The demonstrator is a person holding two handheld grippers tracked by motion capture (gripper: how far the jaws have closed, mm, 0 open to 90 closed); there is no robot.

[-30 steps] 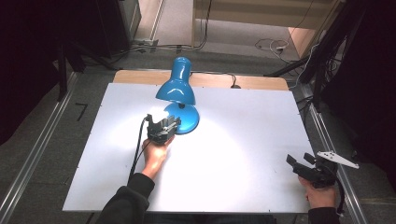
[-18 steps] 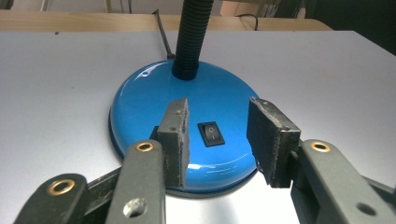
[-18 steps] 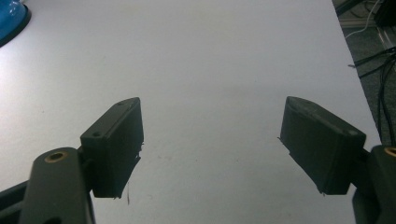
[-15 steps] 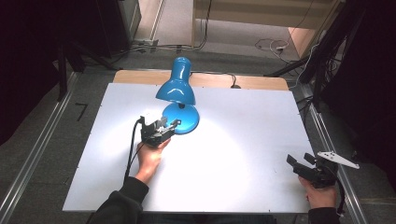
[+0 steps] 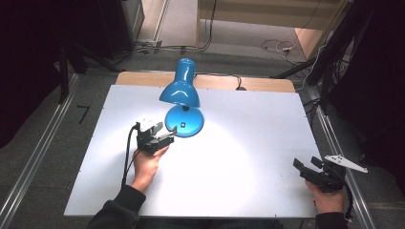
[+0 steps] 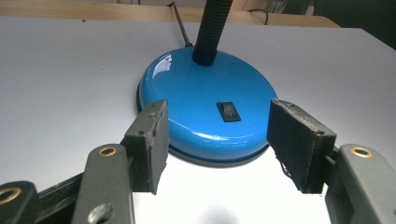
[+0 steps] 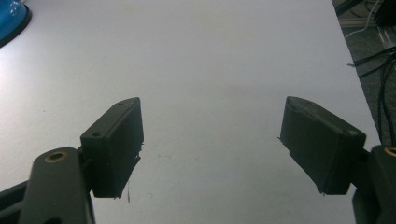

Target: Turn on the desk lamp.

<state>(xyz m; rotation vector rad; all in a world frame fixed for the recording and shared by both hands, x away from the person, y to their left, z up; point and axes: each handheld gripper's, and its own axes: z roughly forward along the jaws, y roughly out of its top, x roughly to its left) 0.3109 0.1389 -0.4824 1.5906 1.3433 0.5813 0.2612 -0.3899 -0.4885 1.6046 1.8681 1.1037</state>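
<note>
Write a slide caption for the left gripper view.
Open left gripper faces the blue lamp base and its black rocker switch.

A white table with a strip of bare wood along its far edge carries a blue desk lamp. The lamp's round base sits flat on the white top, left of centre and toward the far side, with a black rocker switch on it. A bright pool of light falls on the surface just in front of the base.
</note>
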